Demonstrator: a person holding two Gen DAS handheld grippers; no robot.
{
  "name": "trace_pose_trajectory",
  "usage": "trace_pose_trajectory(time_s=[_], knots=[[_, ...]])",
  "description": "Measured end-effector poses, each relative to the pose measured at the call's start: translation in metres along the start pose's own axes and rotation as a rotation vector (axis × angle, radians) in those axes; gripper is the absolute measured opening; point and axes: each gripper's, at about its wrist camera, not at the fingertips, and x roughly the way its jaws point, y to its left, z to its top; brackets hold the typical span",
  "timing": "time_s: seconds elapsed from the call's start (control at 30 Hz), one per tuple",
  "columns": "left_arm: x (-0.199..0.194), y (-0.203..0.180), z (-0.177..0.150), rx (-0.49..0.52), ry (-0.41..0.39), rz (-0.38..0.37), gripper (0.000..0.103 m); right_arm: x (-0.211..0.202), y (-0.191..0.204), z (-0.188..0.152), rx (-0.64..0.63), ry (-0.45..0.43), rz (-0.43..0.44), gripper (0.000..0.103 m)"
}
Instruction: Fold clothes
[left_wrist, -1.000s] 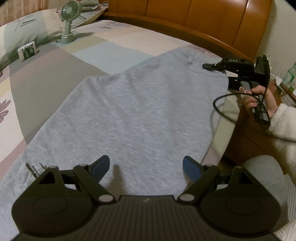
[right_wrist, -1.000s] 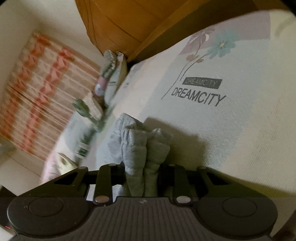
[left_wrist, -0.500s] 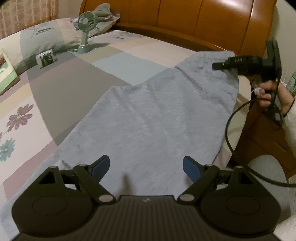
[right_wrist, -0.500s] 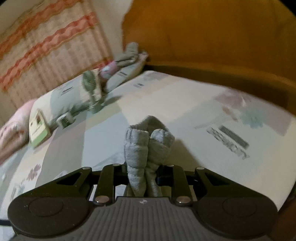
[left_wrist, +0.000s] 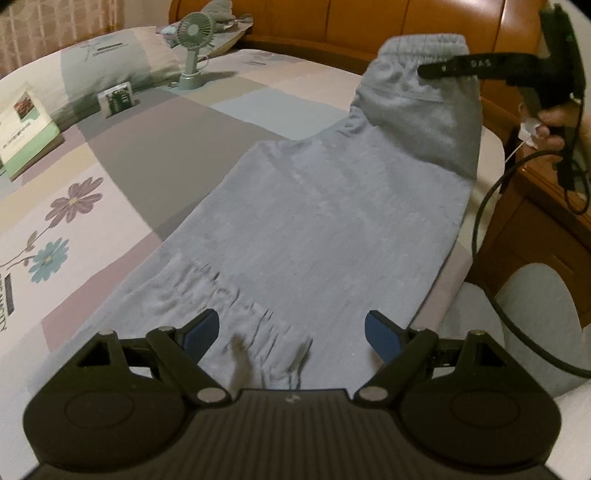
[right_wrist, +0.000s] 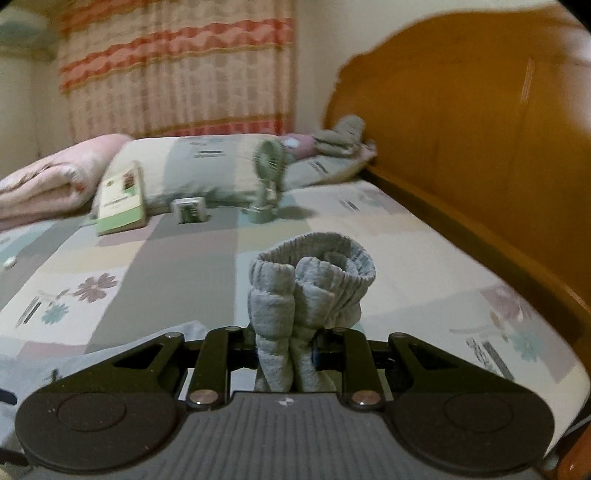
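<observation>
Grey sweatpants (left_wrist: 332, 229) lie lengthwise on the patchwork bedspread (left_wrist: 155, 147). Their far end, with an elastic band (left_wrist: 421, 40), is lifted off the bed and hangs folded over. My right gripper (left_wrist: 424, 70) is shut on that end; in the right wrist view the bunched ribbed band (right_wrist: 314, 273) sticks up between its jaws (right_wrist: 286, 350). My left gripper (left_wrist: 291, 332) hovers open over a wrinkled patch of the pants near me, its blue pads (left_wrist: 201, 332) apart with nothing between them.
A small green fan (left_wrist: 194, 40), a little box (left_wrist: 118, 98), a book (left_wrist: 22, 125) and pillows (left_wrist: 110, 62) sit at the far left. The wooden headboard (left_wrist: 369, 18) runs along the back. A nightstand (left_wrist: 535, 221), a black cable (left_wrist: 491, 206) and the person's knee (left_wrist: 517, 314) are on the right.
The right gripper rose with the pants' elastic end, lifting it off the bed, and rolled upright. The left gripper slid along the pants; wrinkles now lie beneath it.
</observation>
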Motion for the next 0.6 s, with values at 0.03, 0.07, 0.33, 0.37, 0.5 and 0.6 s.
trace_pose_trajectory(time_s=[0.03,0.07,0.33,0.37,0.5,0.6], knots=[[-0.002,0.001,-0.002,-0.002,-0.003,0.001,0.086,-0.004,0.008,0.002,-0.019,-0.005,0.008,0.026],[-0.004,0.003,-0.004,-0.005,-0.006,0.002,0.086,-0.007,0.015,0.005,-0.034,-0.007,0.017,0.026],[-0.021,0.011,-0.022,-0.012,-0.027,0.014,0.086,-0.029,0.073,0.012,-0.134,-0.017,0.084,0.026],[-0.024,0.012,-0.025,-0.013,-0.032,0.016,0.086,-0.03,0.079,0.012,-0.144,-0.016,0.092,0.026],[-0.034,0.018,-0.036,-0.021,-0.048,0.023,0.086,-0.034,0.108,0.012,-0.191,-0.011,0.113,0.026],[-0.041,0.022,-0.044,-0.032,-0.057,0.032,0.086,-0.038,0.129,0.013,-0.221,-0.012,0.13,0.025]])
